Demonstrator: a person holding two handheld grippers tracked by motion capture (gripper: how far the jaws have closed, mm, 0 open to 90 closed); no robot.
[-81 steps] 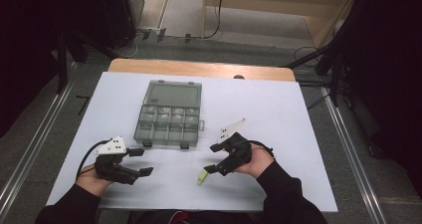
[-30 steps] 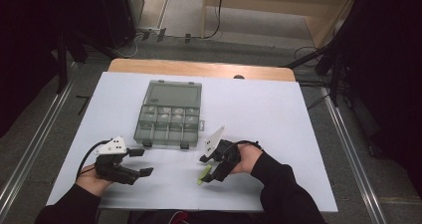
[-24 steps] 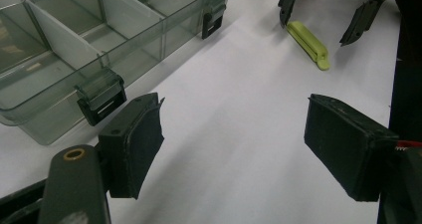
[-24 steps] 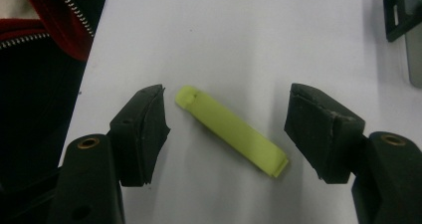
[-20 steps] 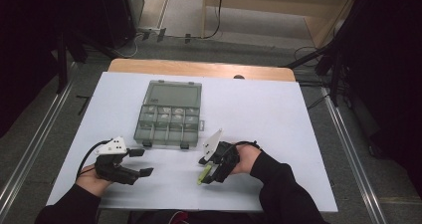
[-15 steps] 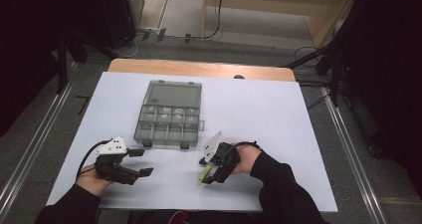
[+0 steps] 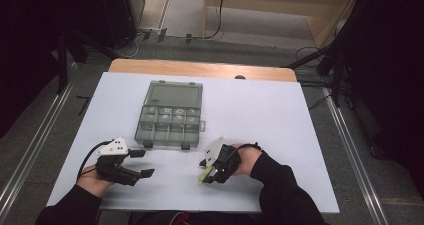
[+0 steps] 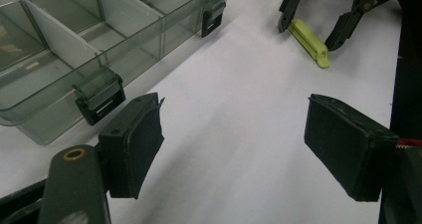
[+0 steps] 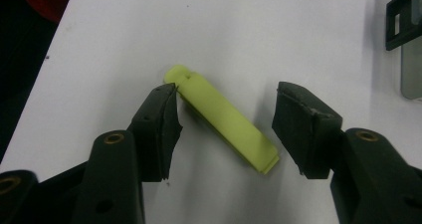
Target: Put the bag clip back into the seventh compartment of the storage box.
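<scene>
Bare table (image 7: 280, 115) surrounds the right claw (image 7: 206, 172) near the front edge; its closing jaws straddle the green clip (image 9: 221, 117), not yet pinching.

Bright even overhead light on table (image 7: 280, 110); dark surroundings; soft shadows; sharp close-ups.

Black sleeves (image 7: 280, 180); black grippers, brass-ringed screws, grey three-cornered top plates, trailing black cables.

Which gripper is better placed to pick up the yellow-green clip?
Right. The right gripper already straddles the yellow-green clip, its jaws closing in around it, not yet pressing. The left gripper hangs open, apart, near the organizer box.
</scene>
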